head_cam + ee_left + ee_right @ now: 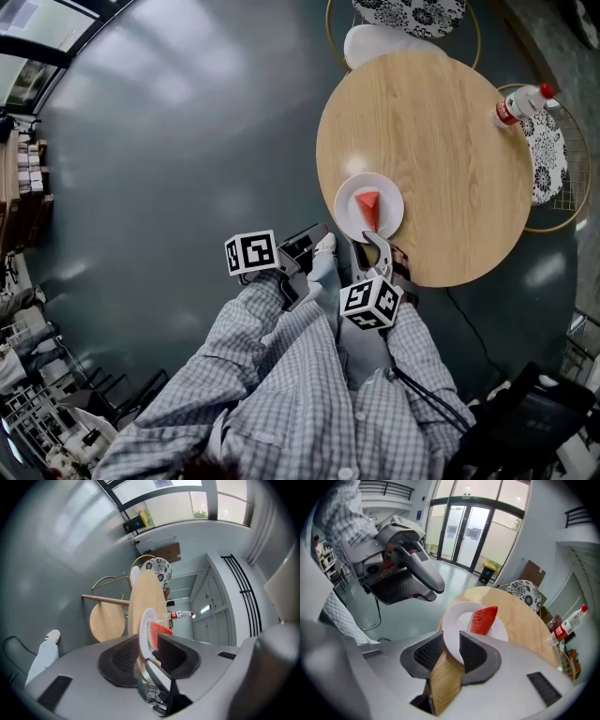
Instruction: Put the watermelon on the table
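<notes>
A red wedge of watermelon [369, 208] lies on a white plate [351, 201], which rests flat on the round wooden table [441, 150] at its near left edge. My right gripper [373, 247] is at the plate's near rim. In the right gripper view its jaws [451, 643] stand open with the plate's rim [454, 625] between them, close to the right pad, and the watermelon [483, 618] just beyond. My left gripper [306, 246] hangs open left of the table, off the plate. The left gripper view shows its wide jaws [149, 648] empty, the plate [144, 630] edge-on beyond them.
A bottle with a red cap [521, 101] stands at the table's far right edge. Chairs with patterned cushions [412, 13] [549, 156] ring the table's far and right sides. The person's leg and white shoe [324, 247] are between the grippers. Grey floor lies to the left.
</notes>
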